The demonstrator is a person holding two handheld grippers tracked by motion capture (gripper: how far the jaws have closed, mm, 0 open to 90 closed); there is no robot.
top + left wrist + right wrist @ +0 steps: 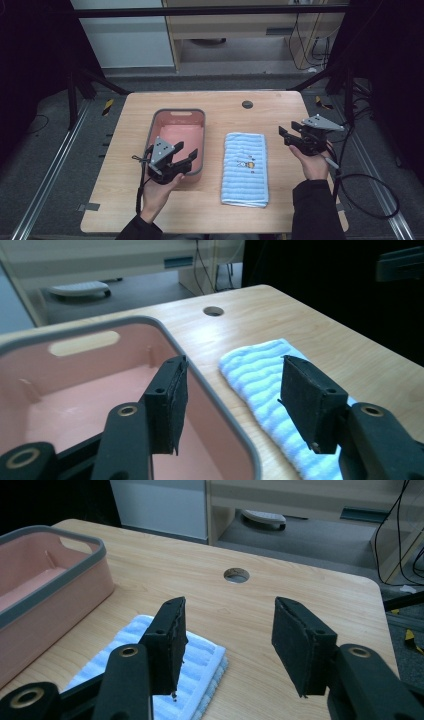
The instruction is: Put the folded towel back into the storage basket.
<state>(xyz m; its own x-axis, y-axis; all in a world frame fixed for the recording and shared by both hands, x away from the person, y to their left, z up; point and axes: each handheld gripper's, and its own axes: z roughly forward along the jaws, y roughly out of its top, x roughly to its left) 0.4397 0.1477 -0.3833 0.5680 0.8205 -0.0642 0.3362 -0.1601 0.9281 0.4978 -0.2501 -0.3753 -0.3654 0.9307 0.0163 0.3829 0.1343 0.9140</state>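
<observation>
Towel (245,169): folded into a long rectangle, blue-and-white striped terry with a small printed motif, lying flat on the counter (120,200) just right of the bin (178,117). Soft, ribbed pile; stacked edges at the near end suggest several layers.

Bin: pink plastic, rounded rectangle, grey rim, slot handle in the far wall, nothing inside. Probably the destination for the towel, hence the close placement.

Left hand-held gripper (186,154): jaws spread, holding nothing, hovering over the bin's near right corner and angled toward the towel.

Right hand-held gripper (286,135): jaws also apart, holding nothing, raised to the right of the towel's far end.

Counter: pale wood laminate, round cable hole (247,104) at the far edge.

Judgement: both hands poised before a grasp.
</observation>
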